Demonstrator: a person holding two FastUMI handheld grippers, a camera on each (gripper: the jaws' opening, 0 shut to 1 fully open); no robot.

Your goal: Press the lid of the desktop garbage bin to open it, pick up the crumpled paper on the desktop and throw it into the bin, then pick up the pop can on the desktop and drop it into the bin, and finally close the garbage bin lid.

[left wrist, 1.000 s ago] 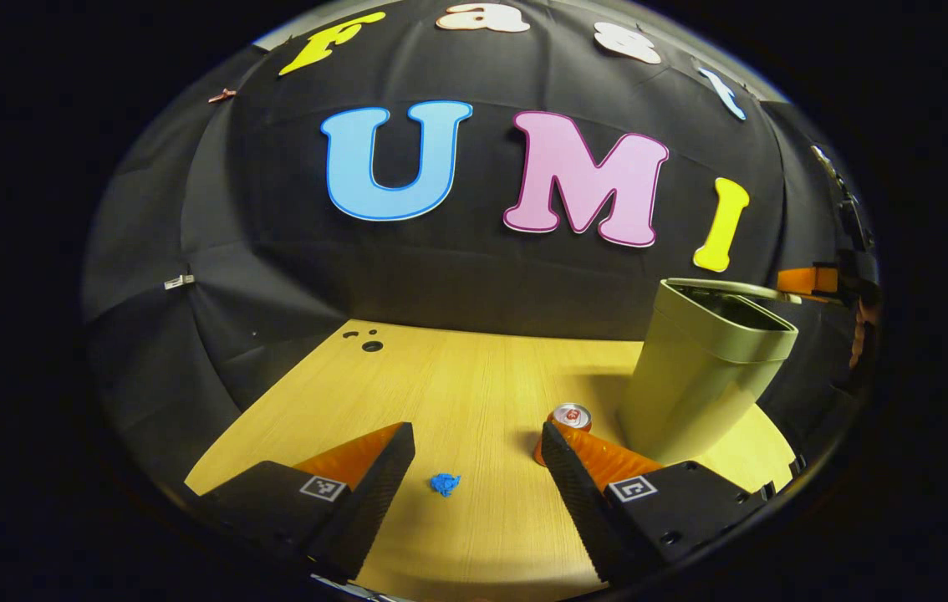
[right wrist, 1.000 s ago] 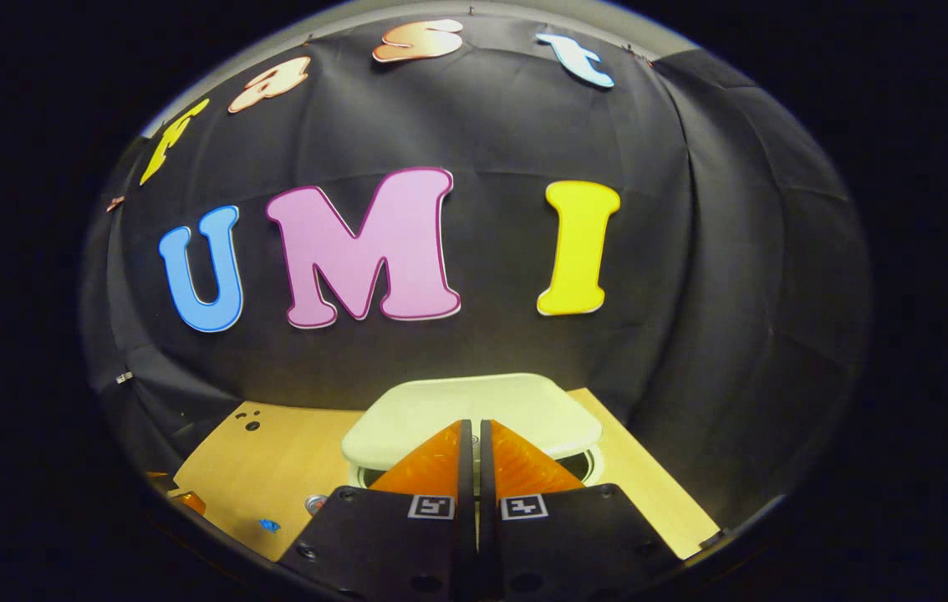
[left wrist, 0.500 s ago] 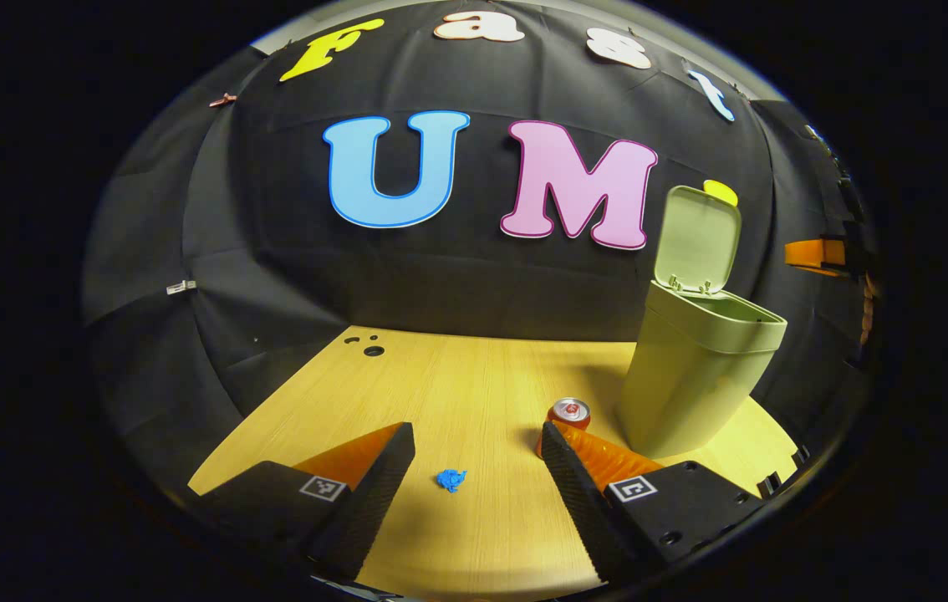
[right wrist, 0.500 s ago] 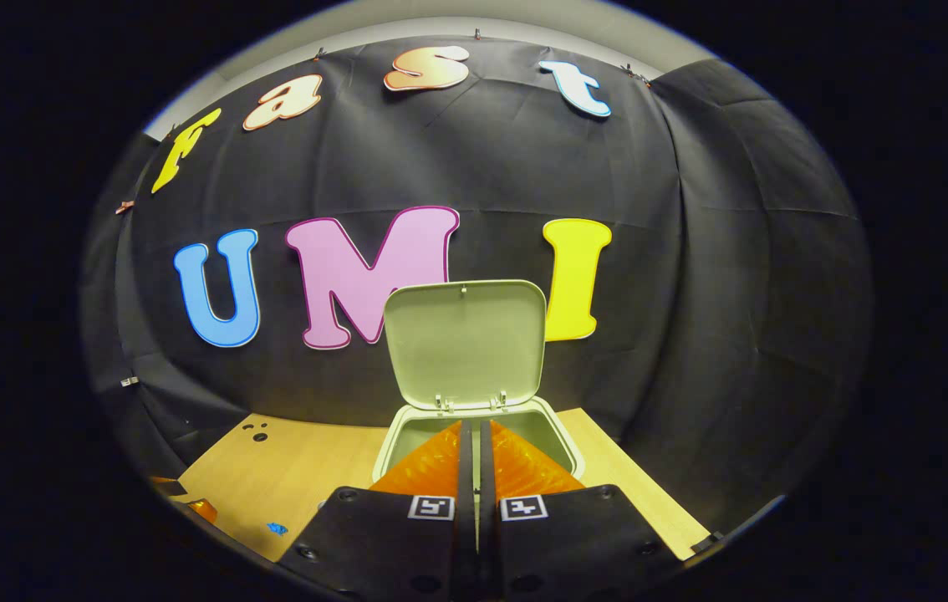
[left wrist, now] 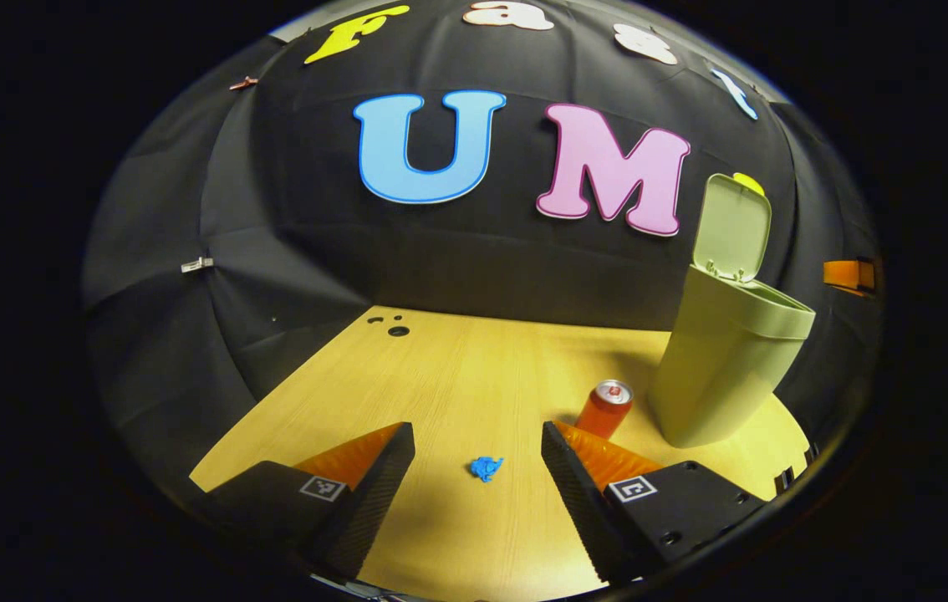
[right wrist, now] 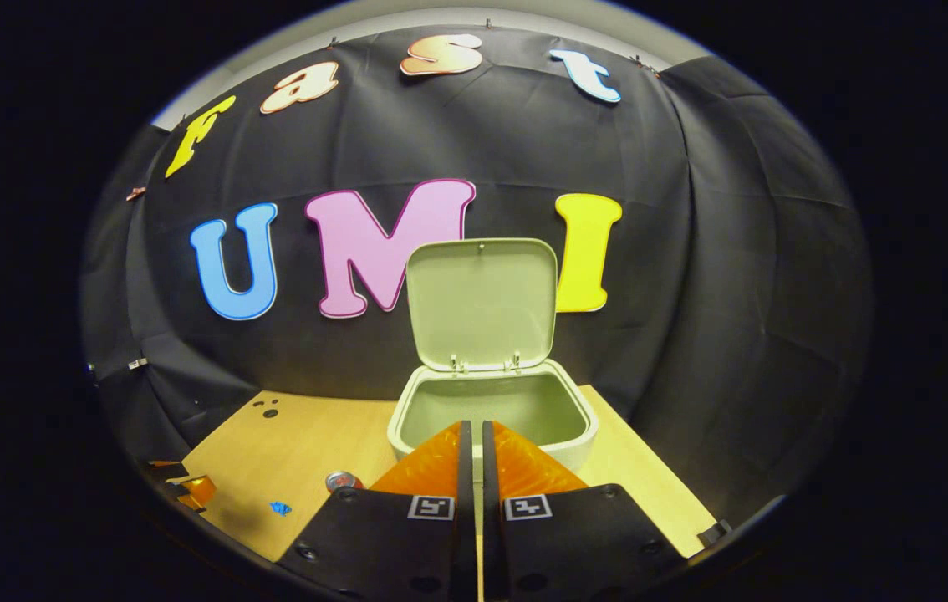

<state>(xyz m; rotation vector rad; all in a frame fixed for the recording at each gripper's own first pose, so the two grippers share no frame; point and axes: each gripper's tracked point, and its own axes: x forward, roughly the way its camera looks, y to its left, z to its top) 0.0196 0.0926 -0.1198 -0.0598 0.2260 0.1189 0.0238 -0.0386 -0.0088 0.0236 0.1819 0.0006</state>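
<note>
A pale green bin (left wrist: 729, 359) stands at the right of the wooden table, its lid (left wrist: 731, 227) swung up. In the right gripper view the bin (right wrist: 492, 410) gapes just beyond my shut right gripper (right wrist: 475, 431), its lid (right wrist: 482, 303) upright behind. A small blue crumpled paper (left wrist: 486, 467) lies on the table between the fingers of my open left gripper (left wrist: 478, 439), a little ahead of them. An orange pop can (left wrist: 605, 407) stands upright next to the bin's left side, also seen as the can (right wrist: 343, 481) with the paper (right wrist: 279, 507) nearby.
The table (left wrist: 457, 376) has small round holes (left wrist: 397, 330) near its far left corner. Black cloth walls close it in behind and to the sides. The other gripper's orange part (left wrist: 848, 272) shows at the far right, beyond the bin.
The bin lid has sprung from nearly closed to fully upright. My right gripper has drawn back from the bin. The left gripper view has shifted slightly, bringing the paper more central.
</note>
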